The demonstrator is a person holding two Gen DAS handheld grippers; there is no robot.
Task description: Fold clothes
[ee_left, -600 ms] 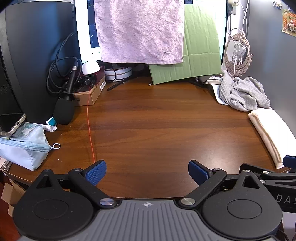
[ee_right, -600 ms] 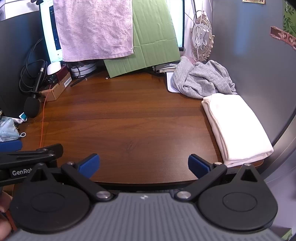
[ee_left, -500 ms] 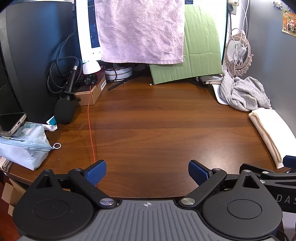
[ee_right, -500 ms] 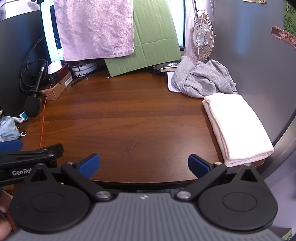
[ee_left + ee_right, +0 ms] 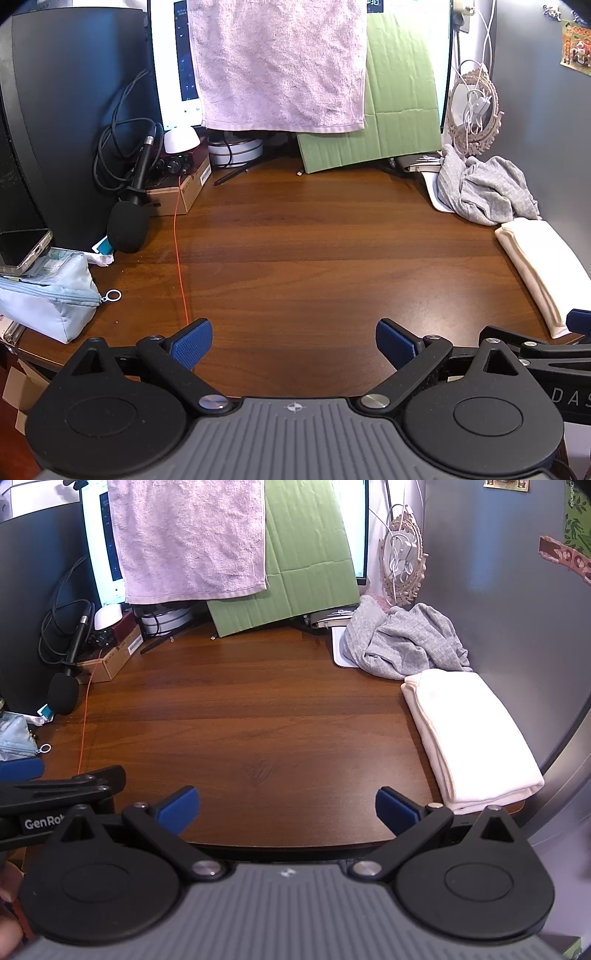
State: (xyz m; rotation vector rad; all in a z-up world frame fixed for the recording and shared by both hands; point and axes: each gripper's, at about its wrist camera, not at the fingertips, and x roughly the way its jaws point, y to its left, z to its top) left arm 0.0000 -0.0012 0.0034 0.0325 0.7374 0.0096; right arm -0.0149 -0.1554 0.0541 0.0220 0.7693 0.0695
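Your white cloth (image 5: 469, 734) is folded. Your gray shirt (image 5: 406, 642) is a messy heap. Both claws, left gripper (image 5: 293, 345) and right gripper (image 5: 286, 808), are wide and empty.

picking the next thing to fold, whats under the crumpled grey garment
A white flat item pokes out beneath the grey garment on its left side; its kind is unclear. The rest underneath is covered. The folded white cloth lies beside it.

Right tool (image 5: 287, 806) wide open, nothing between the pads, over bare worktop (image 5: 240, 720). Folded white cloth (image 5: 469, 734) at right edge — crumpled grey garment (image 5: 406, 646) touching behind it.
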